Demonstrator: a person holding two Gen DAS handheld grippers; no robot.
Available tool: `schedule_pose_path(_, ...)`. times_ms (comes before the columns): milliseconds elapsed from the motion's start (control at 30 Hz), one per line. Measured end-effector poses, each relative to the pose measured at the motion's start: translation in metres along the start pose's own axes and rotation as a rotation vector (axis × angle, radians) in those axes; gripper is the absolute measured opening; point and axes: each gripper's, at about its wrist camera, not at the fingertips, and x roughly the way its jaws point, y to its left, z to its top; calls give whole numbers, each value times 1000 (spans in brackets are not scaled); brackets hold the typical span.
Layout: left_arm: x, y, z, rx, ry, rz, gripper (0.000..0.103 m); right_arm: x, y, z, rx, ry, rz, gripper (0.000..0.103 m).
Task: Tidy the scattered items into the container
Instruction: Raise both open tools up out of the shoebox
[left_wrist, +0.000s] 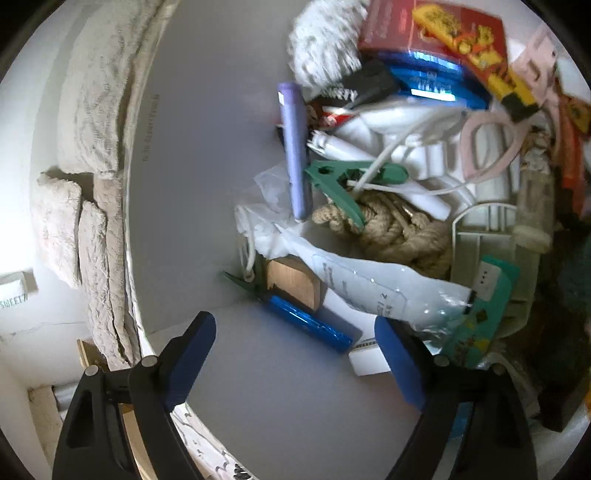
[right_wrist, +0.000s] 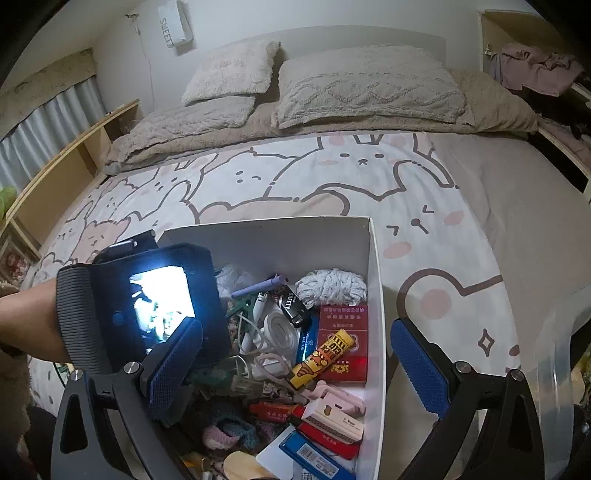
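The white box (right_wrist: 280, 236) stands on the bed, filled with small items. Among them are a red carton (right_wrist: 343, 339), a yellow tube (right_wrist: 325, 358), a white yarn bundle (right_wrist: 332, 288) and a purple pen (right_wrist: 258, 286). My right gripper (right_wrist: 295, 365) hovers open above the box's near right corner, holding nothing. My left gripper (left_wrist: 295, 354) is inside the box (left_wrist: 207, 184), open and empty. Just beyond its tips lie a blue tube (left_wrist: 308, 323) and a clear plastic packet (left_wrist: 369, 284). Farther in are the purple pen (left_wrist: 293, 147), a green clothespin (left_wrist: 343, 184) and a coil of rope (left_wrist: 391, 229).
A hand with the left gripper's lit screen (right_wrist: 159, 306) covers the box's left side. The bed sheet (right_wrist: 332, 173) has cartoon animals; pillows (right_wrist: 365, 88) lie at the head. A wooden shelf (right_wrist: 55, 173) runs along the left, and clothes (right_wrist: 535, 70) pile at the far right.
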Motion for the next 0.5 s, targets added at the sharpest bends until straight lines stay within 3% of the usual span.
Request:
schedule_pose_path(167,-30,6,-19,-86,-97,-26,88,-5,-3,1,29,-39,28,102)
schedule_pose_path(333,-55,15,-40,-173,-186,-99,88,-11,-11,4,57,-75,42,102)
schedule_pose_path(500,-67,15,-41,-285,-275,-160,89,-14,-15,6,55,-100,45,102)
